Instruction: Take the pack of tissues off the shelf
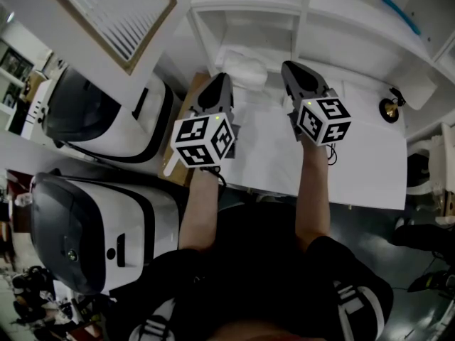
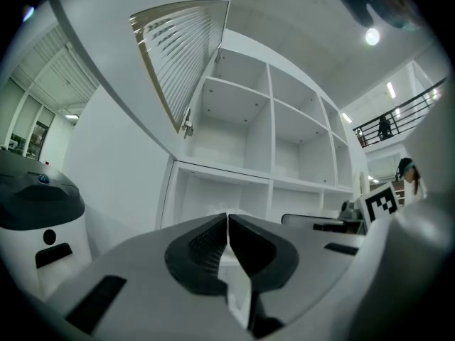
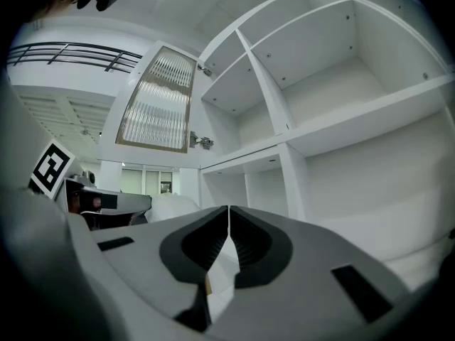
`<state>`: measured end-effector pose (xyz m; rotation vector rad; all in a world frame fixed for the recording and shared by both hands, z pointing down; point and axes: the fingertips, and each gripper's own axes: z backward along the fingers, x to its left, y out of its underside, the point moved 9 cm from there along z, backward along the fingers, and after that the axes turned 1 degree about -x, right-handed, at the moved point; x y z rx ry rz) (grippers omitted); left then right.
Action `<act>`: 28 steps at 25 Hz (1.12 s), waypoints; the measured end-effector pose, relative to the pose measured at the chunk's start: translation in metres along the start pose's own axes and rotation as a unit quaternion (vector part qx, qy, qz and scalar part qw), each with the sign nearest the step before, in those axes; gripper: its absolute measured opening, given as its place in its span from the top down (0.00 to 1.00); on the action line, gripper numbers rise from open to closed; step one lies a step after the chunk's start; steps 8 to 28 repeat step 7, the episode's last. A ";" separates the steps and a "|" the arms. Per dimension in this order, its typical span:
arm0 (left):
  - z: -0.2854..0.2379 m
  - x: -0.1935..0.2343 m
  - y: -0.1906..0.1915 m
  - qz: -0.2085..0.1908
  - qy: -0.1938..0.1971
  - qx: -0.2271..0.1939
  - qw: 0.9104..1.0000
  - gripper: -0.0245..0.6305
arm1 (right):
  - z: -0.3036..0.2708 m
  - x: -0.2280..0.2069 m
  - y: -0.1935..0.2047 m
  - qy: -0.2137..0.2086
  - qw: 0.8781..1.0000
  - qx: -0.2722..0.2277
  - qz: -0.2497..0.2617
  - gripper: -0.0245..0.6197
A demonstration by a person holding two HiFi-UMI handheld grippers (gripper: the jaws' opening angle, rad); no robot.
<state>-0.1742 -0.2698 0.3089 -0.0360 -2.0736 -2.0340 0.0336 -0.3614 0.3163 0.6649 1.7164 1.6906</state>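
Left gripper: jaws closed together, empty.
Right gripper: jaws closed together, empty.
Pack of tissues: on shelf, just ahead, between both tips.

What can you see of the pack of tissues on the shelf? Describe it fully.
The pack of tissues is a soft, white, rounded bundle, apparently wrapped in crinkly film. It lies at the mouth of a low shelf compartment. The left gripper, shut, points at it from close by; contact cannot be judged. The right gripper, shut, is beside it.
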 end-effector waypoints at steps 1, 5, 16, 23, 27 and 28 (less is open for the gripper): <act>0.001 0.000 -0.001 0.000 0.000 0.000 1.000 0.93 | 0.000 0.000 0.000 0.000 1.000 -0.001 -0.001 0.92; 0.004 0.001 -0.004 0.000 -0.002 -0.004 1.000 0.93 | 0.000 0.000 -0.001 -0.001 1.000 -0.003 -0.002 0.92; 0.005 0.002 -0.006 0.000 -0.005 -0.007 1.000 0.93 | 0.000 0.000 -0.002 -0.002 1.000 -0.005 -0.002 0.92; 0.005 0.002 -0.006 0.000 -0.005 -0.007 1.000 0.93 | 0.000 0.000 -0.002 -0.002 1.000 -0.005 -0.002 0.92; 0.005 0.002 -0.006 0.000 -0.005 -0.007 1.000 0.93 | 0.000 0.000 -0.002 -0.002 1.000 -0.005 -0.002 0.92; 0.005 0.002 -0.006 0.000 -0.005 -0.007 1.000 0.93 | 0.000 0.000 -0.002 -0.002 1.000 -0.005 -0.002 0.92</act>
